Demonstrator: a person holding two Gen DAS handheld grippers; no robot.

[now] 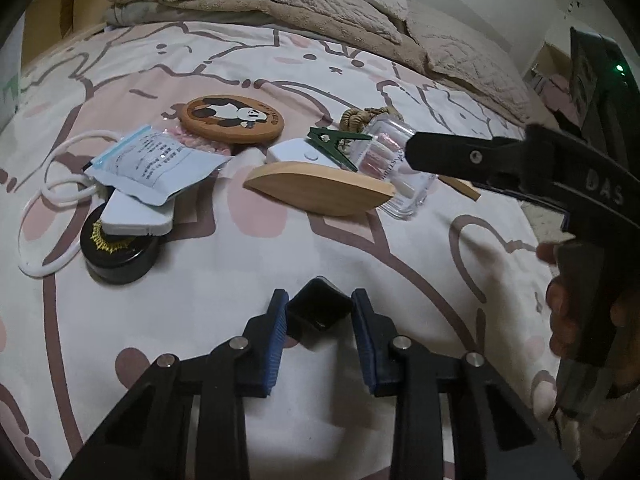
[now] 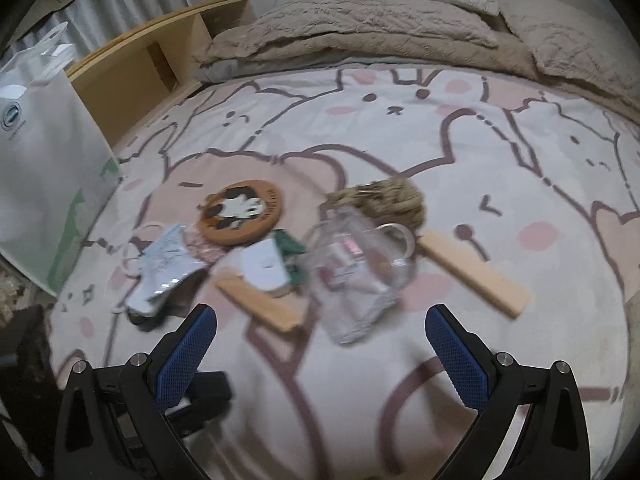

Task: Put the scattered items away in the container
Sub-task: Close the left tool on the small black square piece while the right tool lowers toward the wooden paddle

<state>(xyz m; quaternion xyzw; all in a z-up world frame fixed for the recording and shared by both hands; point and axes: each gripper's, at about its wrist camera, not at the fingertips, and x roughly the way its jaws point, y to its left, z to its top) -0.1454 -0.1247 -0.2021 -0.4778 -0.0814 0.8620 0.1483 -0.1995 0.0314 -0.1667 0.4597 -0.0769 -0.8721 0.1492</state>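
Note:
My left gripper (image 1: 319, 312) is shut on a small black square box (image 1: 318, 310), held low over the bed sheet (image 1: 240, 272). Scattered ahead lie a panda coaster (image 1: 231, 119), a blue-edged sachet (image 1: 154, 164), a black round tin (image 1: 119, 250), a white cable (image 1: 44, 200), a wooden leaf-shaped piece (image 1: 320, 188), a green clip (image 1: 330, 142) and a clear plastic box (image 1: 394, 172). My right gripper (image 2: 320, 344) is open and empty, hovering in front of the clear plastic box (image 2: 356, 276). Its finger shows over that box in the left wrist view (image 1: 460, 156).
A white paper bag (image 2: 44, 184) stands at the left beside a wooden shelf (image 2: 152, 64). Beige blankets (image 1: 280, 0) and pillows lie at the back of the bed. A wooden stick (image 2: 476, 276) and a straw bundle (image 2: 380, 200) lie right of the box.

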